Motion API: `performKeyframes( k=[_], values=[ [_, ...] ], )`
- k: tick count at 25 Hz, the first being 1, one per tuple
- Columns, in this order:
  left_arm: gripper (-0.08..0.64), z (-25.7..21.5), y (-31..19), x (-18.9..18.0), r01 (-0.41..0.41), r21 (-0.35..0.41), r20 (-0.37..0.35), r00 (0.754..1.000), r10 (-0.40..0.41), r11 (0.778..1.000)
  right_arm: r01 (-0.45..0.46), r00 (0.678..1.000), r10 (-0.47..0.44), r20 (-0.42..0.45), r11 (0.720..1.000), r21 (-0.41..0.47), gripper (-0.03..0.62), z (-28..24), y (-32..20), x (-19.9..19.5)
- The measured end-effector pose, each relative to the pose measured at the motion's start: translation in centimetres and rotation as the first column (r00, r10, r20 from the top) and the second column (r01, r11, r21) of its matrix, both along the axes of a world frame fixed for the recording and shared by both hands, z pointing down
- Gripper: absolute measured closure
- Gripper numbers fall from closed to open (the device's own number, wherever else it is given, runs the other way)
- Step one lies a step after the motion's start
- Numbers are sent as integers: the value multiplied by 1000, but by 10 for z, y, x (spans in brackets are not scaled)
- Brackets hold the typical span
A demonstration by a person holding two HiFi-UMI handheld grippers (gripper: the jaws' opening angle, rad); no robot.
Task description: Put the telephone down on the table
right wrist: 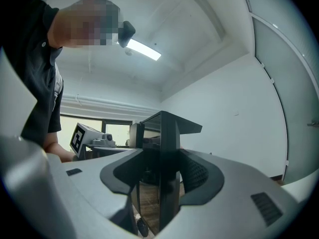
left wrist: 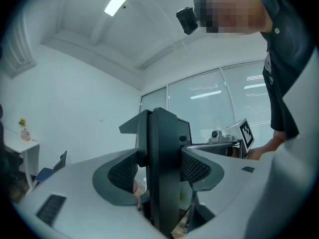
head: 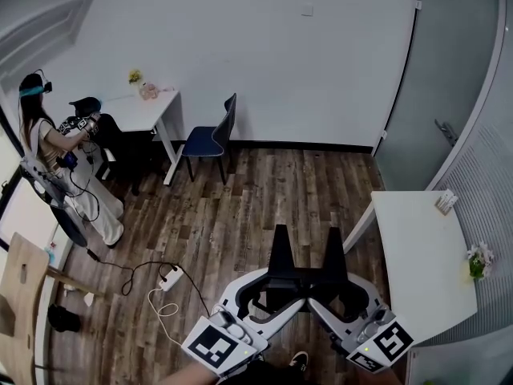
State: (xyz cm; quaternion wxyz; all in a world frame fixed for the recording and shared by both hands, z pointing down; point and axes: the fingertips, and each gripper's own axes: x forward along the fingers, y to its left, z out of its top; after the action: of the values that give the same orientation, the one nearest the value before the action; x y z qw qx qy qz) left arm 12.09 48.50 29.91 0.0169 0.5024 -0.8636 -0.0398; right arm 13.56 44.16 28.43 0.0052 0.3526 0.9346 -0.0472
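Far left, a person (head: 48,147) stands at a white table (head: 152,112), blue chair (head: 210,139) just beside. A power strip (head: 170,278) lies on the wood floor (head: 272,191).

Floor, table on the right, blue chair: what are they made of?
Floor: wood or wood-look laminate, brown planks with grain. Table: smooth matte white top, likely laminate or painted board. Chair: dark blue moulded shell, probably plastic; thin dark legs, likely metal.
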Motion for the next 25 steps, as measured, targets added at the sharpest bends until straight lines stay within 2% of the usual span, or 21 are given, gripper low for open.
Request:
performKeyframes(
  k=[15,25],
  values=[
    [284,-4,40,-34,-43,18,1,999,43,999,-45,999,45,15,999,-2,362,-5,40,-31],
    [284,-3,11,-88,-51,7,18,999,51,999,-53,998,53,31,998,-22,362,-3,11,-85]
  ],
)
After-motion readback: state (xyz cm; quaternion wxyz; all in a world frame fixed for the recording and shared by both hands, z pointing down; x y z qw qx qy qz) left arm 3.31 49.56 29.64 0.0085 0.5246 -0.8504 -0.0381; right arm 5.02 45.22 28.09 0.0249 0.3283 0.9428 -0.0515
